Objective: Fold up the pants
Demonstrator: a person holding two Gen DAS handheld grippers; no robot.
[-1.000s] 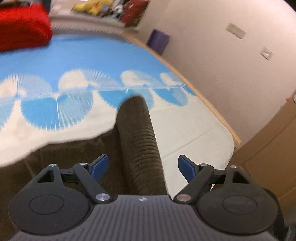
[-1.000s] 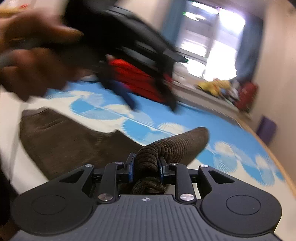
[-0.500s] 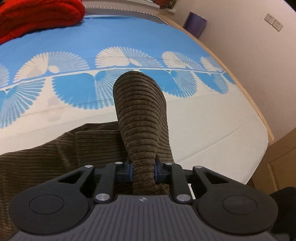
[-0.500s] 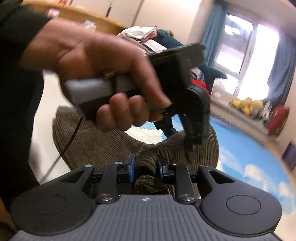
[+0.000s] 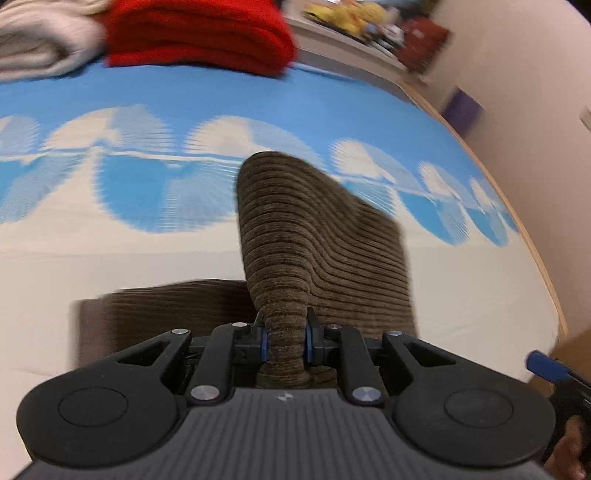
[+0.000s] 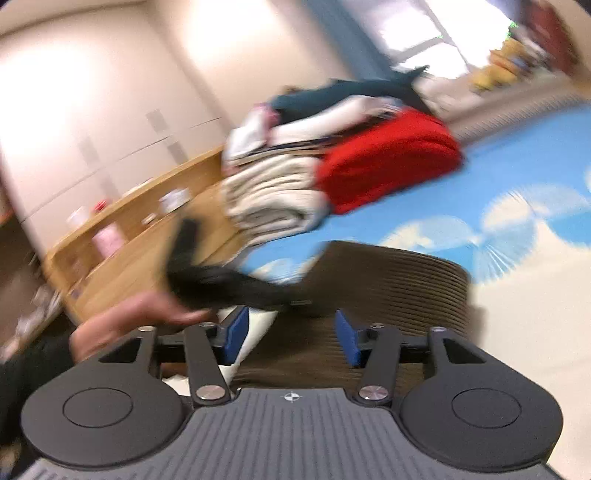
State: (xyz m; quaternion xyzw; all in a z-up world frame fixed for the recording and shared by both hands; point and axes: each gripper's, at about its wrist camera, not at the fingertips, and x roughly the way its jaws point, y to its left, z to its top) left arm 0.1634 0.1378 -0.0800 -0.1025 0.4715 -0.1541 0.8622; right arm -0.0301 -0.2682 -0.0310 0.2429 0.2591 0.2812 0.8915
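Note:
Brown corduroy pants (image 5: 317, 236) lie on a bed with a blue and white patterned sheet (image 5: 184, 110). My left gripper (image 5: 283, 343) is shut on a bunched fold of the pants, which rises in a hump ahead of it. In the right wrist view the pants (image 6: 388, 284) lie just past my right gripper (image 6: 291, 338), whose blue pads are apart and empty. The left hand and its gripper (image 6: 207, 280) show blurred at the left of that view.
A red folded blanket (image 5: 199, 33) and cream folded bedding (image 6: 273, 199) are stacked at the far side of the bed. A wooden bed edge (image 5: 517, 206) runs along the right, next to the wall. A wooden shelf with small items (image 6: 122, 221) stands beyond.
My right gripper has opened and let go of the pants, and swung left. My left gripper stays shut on the fold and has moved with it.

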